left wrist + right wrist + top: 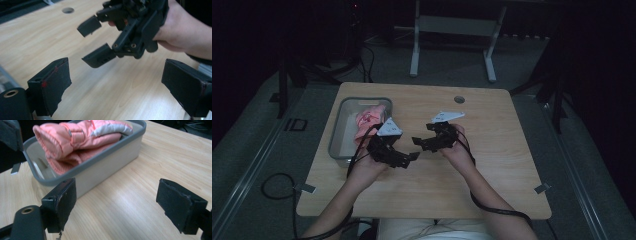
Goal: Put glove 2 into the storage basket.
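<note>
At the centre of the high view, the left gripper and the right gripper face each other just above the light wooden table. Both claws are spread wide, holding and touching nothing. The puffy salmon-pink padded jacket lies bunched in the grey-rimmed rectangular plastic tub, at the upper left of the right gripper view.
</note>
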`<state>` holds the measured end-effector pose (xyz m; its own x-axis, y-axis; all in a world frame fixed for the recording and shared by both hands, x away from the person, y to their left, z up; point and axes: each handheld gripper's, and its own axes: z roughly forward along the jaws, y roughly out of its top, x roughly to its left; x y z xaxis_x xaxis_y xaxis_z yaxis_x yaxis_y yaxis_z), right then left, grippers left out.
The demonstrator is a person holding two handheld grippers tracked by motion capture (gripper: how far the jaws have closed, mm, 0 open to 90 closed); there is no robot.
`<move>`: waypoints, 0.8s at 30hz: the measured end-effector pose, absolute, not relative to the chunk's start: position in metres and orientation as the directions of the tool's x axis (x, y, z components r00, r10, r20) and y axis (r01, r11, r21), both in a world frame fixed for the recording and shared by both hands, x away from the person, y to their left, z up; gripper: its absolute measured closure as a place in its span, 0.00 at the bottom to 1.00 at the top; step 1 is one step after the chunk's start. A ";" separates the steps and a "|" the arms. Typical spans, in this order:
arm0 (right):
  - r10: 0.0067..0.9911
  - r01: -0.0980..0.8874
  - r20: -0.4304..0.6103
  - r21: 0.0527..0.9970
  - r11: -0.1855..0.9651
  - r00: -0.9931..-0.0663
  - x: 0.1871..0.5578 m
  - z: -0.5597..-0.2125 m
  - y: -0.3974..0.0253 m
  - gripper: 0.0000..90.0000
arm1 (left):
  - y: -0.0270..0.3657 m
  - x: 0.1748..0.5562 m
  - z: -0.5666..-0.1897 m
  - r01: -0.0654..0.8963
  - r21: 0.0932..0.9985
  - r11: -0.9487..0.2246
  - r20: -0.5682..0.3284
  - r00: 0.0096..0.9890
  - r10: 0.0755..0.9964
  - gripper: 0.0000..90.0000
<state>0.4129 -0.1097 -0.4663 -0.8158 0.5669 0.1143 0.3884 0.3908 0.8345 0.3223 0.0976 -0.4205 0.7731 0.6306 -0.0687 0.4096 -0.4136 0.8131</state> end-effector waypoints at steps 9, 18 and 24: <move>0.563 0.398 0.110 0.816 0.419 -0.819 0.401 -0.483 -0.125 0.19 | 0.084 0.312 -0.440 0.381 0.815 -0.435 -0.065 0.808 0.586 0.09; 0.575 0.412 0.106 0.802 0.433 -0.811 0.391 -0.498 -0.140 0.19 | 0.071 0.303 -0.465 0.364 0.809 -0.461 -0.068 0.838 0.542 0.09; 0.578 0.403 0.093 0.804 0.437 -0.811 0.383 -0.510 -0.151 0.17 | 0.059 0.298 -0.483 0.353 0.802 -0.481 -0.081 0.863 0.498 0.09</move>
